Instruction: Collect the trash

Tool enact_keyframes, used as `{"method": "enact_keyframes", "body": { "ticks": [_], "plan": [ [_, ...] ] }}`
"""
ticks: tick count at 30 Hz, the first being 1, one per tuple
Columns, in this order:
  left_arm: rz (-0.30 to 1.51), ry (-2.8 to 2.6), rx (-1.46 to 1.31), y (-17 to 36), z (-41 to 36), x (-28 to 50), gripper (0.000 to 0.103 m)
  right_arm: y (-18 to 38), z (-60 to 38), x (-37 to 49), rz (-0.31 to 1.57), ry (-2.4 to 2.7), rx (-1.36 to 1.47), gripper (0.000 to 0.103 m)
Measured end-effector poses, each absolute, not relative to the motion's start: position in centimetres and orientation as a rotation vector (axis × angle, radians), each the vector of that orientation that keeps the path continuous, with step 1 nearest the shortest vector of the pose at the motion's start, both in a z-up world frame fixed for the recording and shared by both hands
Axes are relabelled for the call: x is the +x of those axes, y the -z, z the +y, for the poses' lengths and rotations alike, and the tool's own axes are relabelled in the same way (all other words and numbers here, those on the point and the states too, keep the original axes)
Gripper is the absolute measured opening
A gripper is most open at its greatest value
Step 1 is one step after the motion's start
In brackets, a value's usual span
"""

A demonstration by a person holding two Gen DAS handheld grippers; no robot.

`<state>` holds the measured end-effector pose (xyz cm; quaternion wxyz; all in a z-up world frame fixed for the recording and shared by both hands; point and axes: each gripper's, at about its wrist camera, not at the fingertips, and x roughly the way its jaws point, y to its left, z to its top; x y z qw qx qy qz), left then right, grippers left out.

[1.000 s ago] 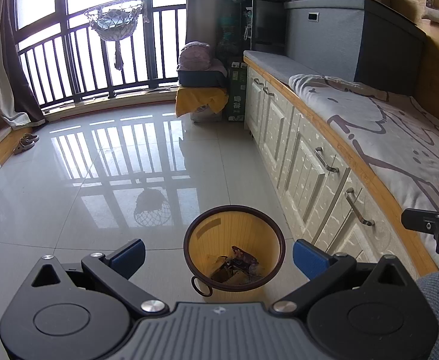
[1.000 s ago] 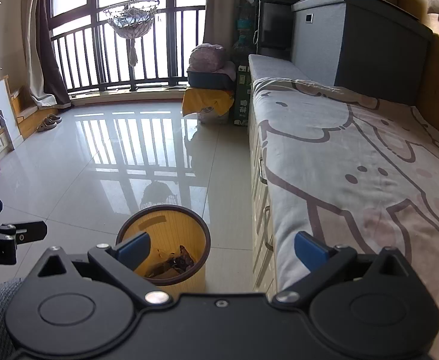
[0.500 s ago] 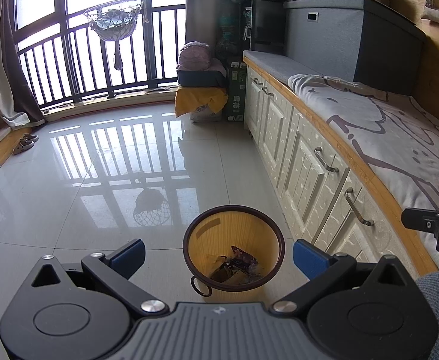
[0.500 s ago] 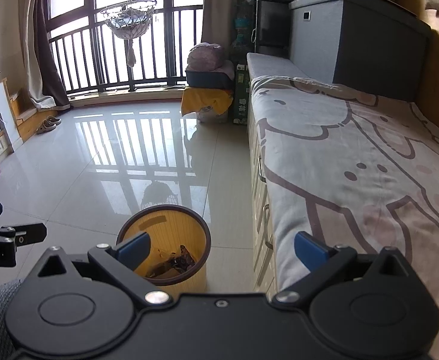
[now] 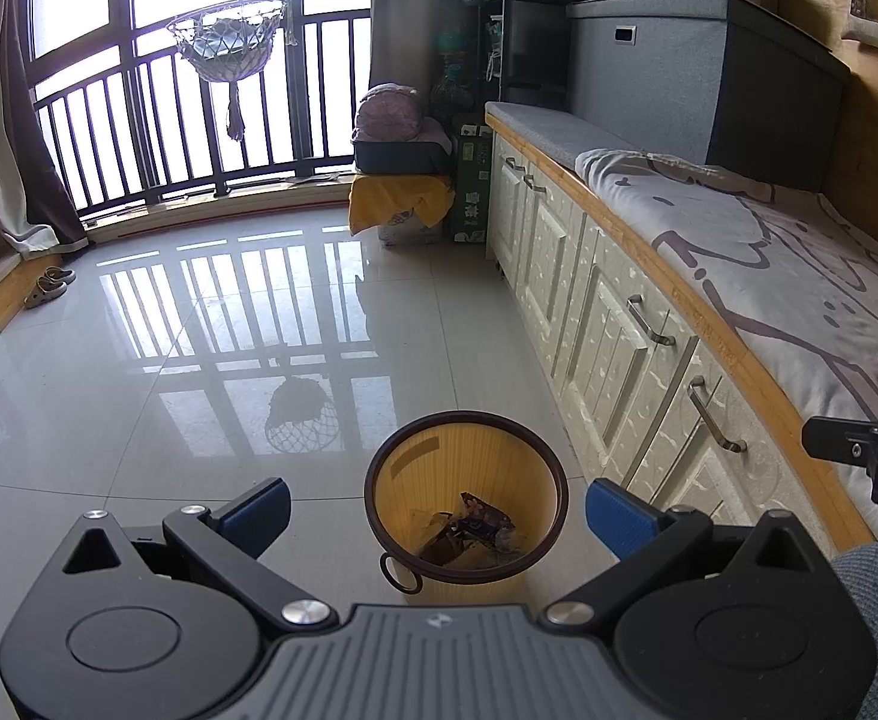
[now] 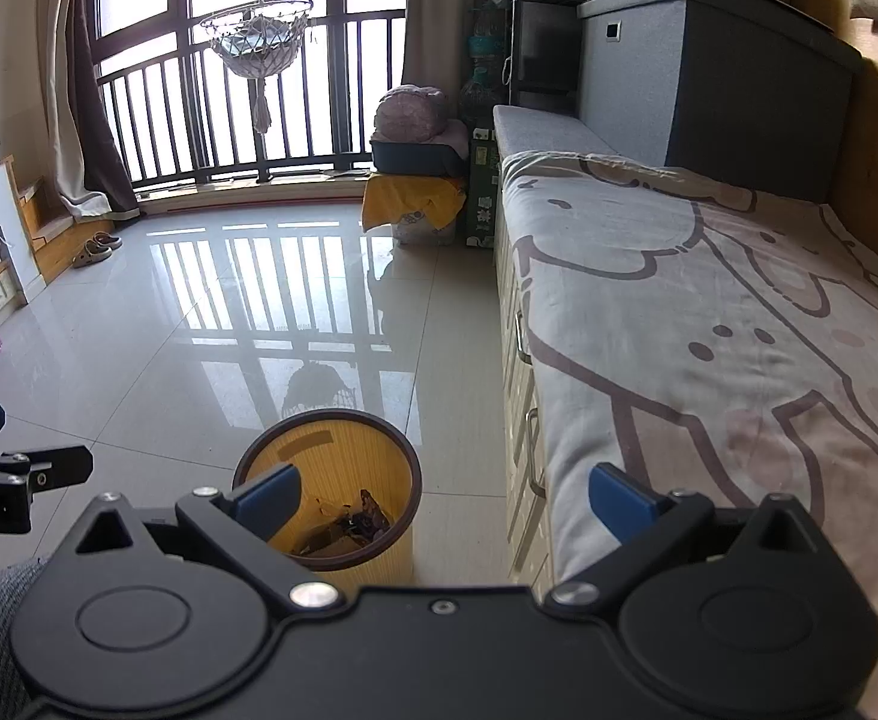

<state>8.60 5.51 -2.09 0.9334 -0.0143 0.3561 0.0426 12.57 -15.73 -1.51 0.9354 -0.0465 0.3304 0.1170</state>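
A yellow waste bin (image 5: pixel 433 474) with a dark brown rim stands on the tiled floor beside the bench drawers. Crumpled wrappers (image 5: pixel 475 531) lie at its bottom. My left gripper (image 5: pixel 437 510) hangs open above the bin with nothing between its blue pads. In the right wrist view the same bin (image 6: pixel 343 450) sits low and left of centre, with wrappers (image 6: pixel 355 525) inside. My right gripper (image 6: pixel 445 495) is open and empty, its left pad over the bin, its right pad over the bench edge. Each gripper shows at the side of the other's view.
A long bench with white drawers (image 5: pixel 619 324) and a cartoon-print cover (image 6: pixel 709 324) runs along the right. A grey storage box (image 5: pixel 697 54) stands at its far end. A yellow-draped stack (image 5: pixel 400 204) and balcony railing (image 5: pixel 157 138) lie ahead. Slippers (image 5: pixel 49 285) sit far left.
The right gripper has drifted slightly, so its view shifted a little. The left gripper and the bin stay as they were.
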Motion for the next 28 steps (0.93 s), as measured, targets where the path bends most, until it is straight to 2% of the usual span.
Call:
{"method": "enact_keyframes", "body": {
  "ticks": [28],
  "plan": [
    [0.727,-0.087,-0.028,2.14,5.27,8.72,0.103,1.49,-15.81,12.66,0.676,-0.239,-0.094,0.103]
  ]
}}
